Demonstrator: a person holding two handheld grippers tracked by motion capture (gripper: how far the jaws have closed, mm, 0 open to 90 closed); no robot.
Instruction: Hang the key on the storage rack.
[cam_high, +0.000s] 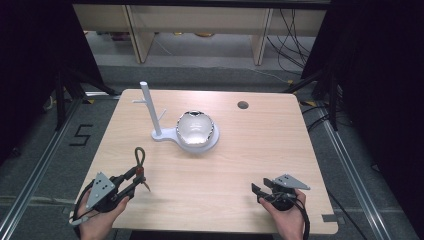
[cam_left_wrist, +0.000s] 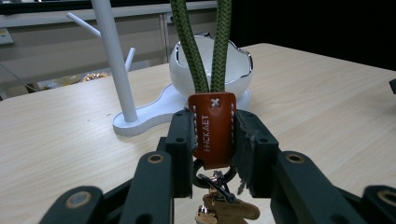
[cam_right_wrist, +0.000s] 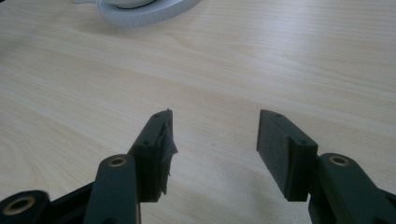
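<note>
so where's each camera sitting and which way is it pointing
High view: above the person's edge of the table, looking forward and down; both hands, left gripper, right gripper.
Left gripper view: on that gripper, facing the white stand and bowl; fingers clamp the keychain strap.
Right gripper view: low over bare tabletop; fingers apart.
All three share the stand's base.

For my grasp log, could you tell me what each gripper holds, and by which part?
The left gripper clamps the keychain by its brown leather tab; the right gripper is open, holding nothing.
</note>
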